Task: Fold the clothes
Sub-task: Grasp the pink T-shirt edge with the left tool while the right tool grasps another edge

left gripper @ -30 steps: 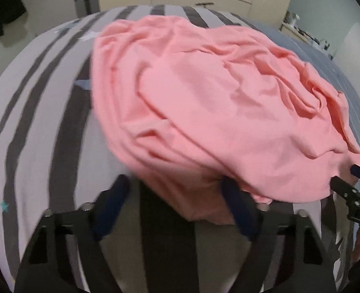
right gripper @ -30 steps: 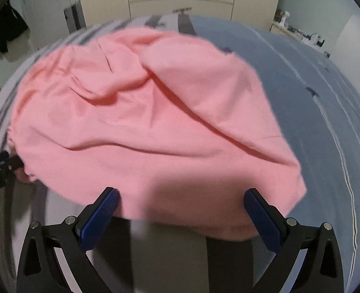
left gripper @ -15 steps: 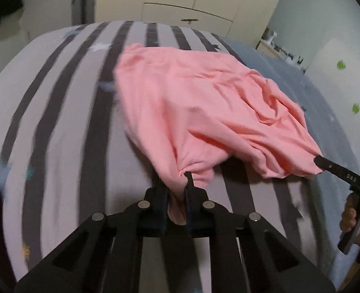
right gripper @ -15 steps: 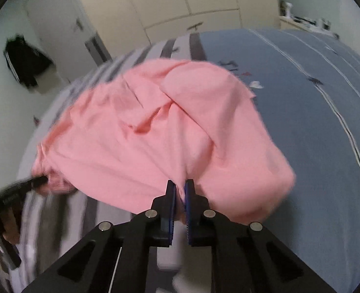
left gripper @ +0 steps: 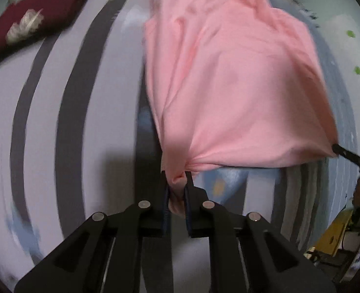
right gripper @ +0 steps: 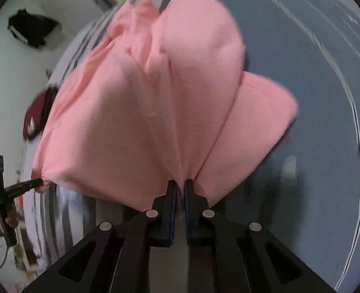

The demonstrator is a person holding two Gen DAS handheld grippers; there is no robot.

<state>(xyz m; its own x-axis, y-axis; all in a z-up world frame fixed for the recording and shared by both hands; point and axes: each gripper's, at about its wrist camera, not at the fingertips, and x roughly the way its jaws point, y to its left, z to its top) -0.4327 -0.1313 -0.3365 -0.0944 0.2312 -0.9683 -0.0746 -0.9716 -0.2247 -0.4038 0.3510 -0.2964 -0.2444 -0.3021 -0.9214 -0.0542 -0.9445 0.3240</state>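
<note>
A pink garment (left gripper: 228, 73) hangs stretched between my two grippers above the bed. My left gripper (left gripper: 176, 183) is shut on a bunched corner of it. My right gripper (right gripper: 179, 188) is shut on another corner of the garment (right gripper: 155, 97), and its tip also shows at the right edge of the left wrist view (left gripper: 336, 147). The left gripper's tip shows at the lower left of the right wrist view (right gripper: 37, 183). The cloth falls away from both grips in loose folds and hides the bed beneath it.
The bed has a grey-and-white striped cover (left gripper: 70, 97) on one side and a plain blue cover (right gripper: 314, 73) on the other. A dark red cushion (left gripper: 33, 17) lies at the far left. A dark garment (right gripper: 31, 30) hangs on the wall.
Both grippers closed on corners of the pink garment, then lifted it off the bed. It now hangs spread between them, and the views have tilted downward.
</note>
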